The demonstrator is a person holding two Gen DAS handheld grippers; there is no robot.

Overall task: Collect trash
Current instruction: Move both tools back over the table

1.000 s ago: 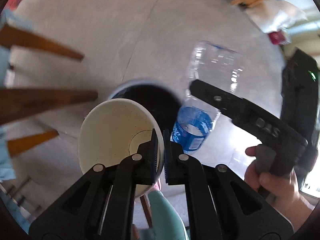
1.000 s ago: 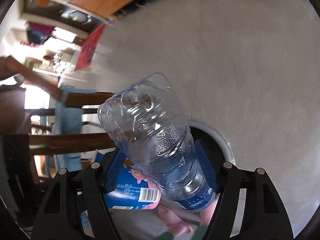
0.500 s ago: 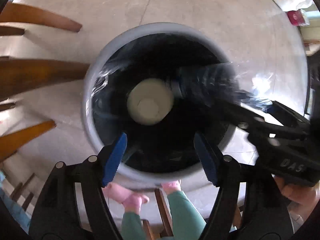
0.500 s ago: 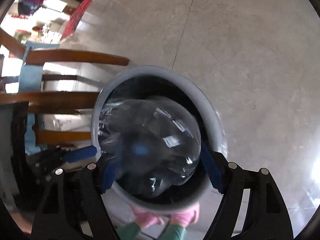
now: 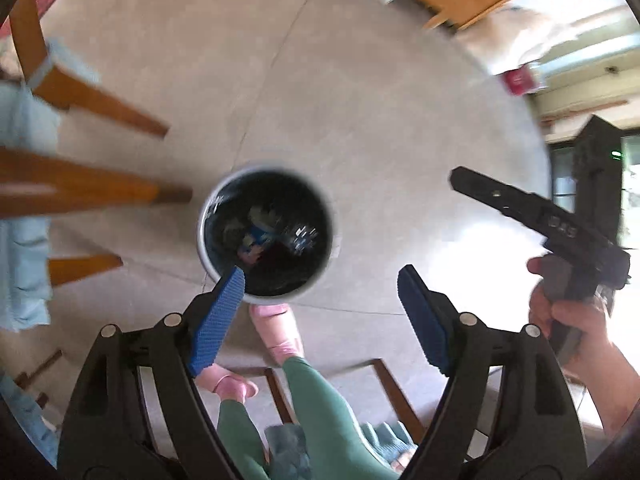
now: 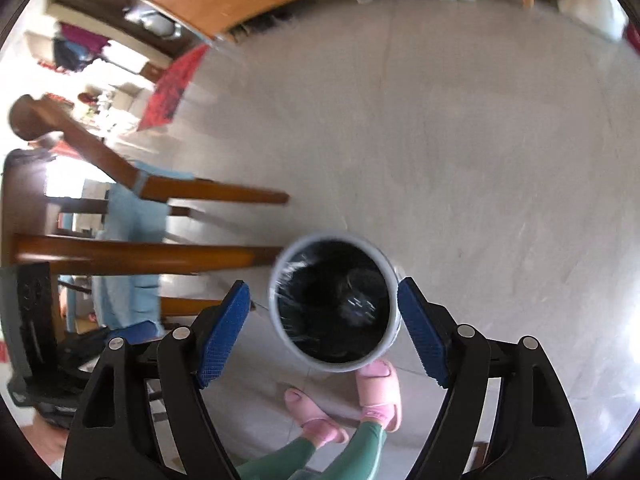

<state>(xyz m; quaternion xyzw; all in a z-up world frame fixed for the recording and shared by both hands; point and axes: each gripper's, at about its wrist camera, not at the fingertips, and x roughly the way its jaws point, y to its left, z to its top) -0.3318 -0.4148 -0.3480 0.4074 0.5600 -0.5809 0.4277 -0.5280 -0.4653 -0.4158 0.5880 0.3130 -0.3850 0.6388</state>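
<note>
The cup and bottle now lie in the bin (image 5: pixel 266 240); both the left hand-held gripper (image 5: pixel 320 316) and the right hand-held gripper (image 6: pixel 322 332) have just opened, empty, higher above it.

The trash bin (image 5: pixel 267 240) has a smooth grey plastic rim and a glossy black film liner that catches small glints; the clear plastic inside it shines too. The floor (image 5: pixel 360 120) is pale, smooth stone-like tile with a soft sheen and thin joints. To the left, the chair legs (image 6: pixel 140 256) are varnished brown wood, draped with matt light-blue cloth (image 6: pixel 128 240). The left gripper (image 5: pixel 320 312) and right gripper (image 6: pixel 322 332) are matt black plastic with metal rivets and blue, finely textured pads (image 6: pixel 222 336). The person's slippers (image 6: pixel 378 392) look soft matt pink, the trousers (image 5: pixel 328 412) matt green fabric.
</note>
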